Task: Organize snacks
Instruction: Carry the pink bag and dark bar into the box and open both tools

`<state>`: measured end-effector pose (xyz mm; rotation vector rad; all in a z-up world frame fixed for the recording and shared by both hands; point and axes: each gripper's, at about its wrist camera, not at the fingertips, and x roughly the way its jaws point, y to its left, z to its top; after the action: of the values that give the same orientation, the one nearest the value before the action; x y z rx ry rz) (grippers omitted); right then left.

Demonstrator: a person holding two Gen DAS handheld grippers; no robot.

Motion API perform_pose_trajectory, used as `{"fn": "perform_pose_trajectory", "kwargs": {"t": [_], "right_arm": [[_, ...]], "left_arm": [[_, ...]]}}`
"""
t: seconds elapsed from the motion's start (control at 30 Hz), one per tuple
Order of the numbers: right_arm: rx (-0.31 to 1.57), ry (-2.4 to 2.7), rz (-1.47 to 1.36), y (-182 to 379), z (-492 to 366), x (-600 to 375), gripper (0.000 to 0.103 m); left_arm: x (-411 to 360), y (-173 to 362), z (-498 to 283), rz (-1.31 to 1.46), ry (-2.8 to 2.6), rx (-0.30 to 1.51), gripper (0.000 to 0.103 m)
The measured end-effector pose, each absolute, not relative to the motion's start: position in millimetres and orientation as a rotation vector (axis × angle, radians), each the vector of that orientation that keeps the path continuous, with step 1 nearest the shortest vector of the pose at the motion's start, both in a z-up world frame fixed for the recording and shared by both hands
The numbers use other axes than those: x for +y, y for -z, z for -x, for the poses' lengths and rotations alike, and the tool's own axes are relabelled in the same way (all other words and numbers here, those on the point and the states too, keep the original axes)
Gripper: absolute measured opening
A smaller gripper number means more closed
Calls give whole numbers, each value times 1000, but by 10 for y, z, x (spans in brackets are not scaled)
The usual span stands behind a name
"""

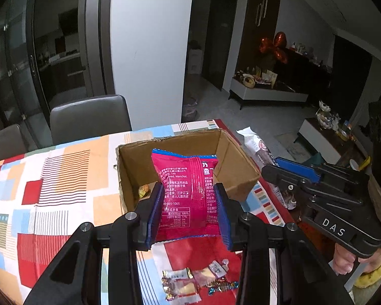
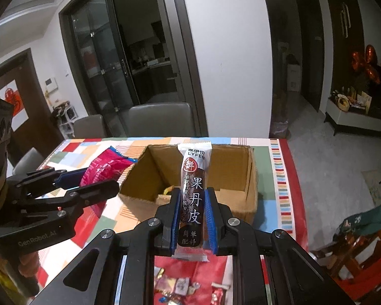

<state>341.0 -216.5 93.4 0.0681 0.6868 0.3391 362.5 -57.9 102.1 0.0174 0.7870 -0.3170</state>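
My left gripper (image 1: 189, 198) is shut on a pink snack bag (image 1: 188, 193) and holds it upright just before the open cardboard box (image 1: 236, 162). The bag also shows in the right wrist view (image 2: 101, 170), left of the box (image 2: 236, 200). My right gripper (image 2: 192, 208) is shut on a long dark fruit-leather bar (image 2: 194, 193) with a white top, held upright at the box's near edge. That gripper also shows in the left wrist view (image 1: 287, 167), right of the box, with the bar (image 1: 259, 147). A yellow snack (image 1: 144, 191) lies inside the box.
The box stands on a table with a colourful patchwork cloth (image 1: 50, 178). Several small wrapped candies (image 1: 190, 282) lie on the cloth below the grippers; they also show in the right wrist view (image 2: 183, 287). Grey chairs (image 1: 89, 119) stand behind the table.
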Motion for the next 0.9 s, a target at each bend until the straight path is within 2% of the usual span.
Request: {"fn": "perform_pose_trajectory", "kwargs": {"t": [0.63,0.67,0.7,0.77,0.8,0.9], "right_arm": [[768,-295,-55,-625,-4119,-2139,20],[766,-286,-58,-612,-4129,-2144,20],[761,-279,-56,-606,-4131,-2145,21],[761,-268,-50,-601,-4149,-2146,39],[751,-254,-52,-603,-4138,-2161,44],[739,-248,-51,-617,-4109,-2195,44]], "left_arm": [[-706,-605,-4245,-48,288,851,39],[-705,-598,-4279,-45,281,852,42],[-706,-585,-4296,-44,273,851,44],[-703,-579,-4317,-47,257,846,56],[-694,-584,-4310,-49,244,838,56],[-679,-610,-4246,-58,232,821,58]]}}
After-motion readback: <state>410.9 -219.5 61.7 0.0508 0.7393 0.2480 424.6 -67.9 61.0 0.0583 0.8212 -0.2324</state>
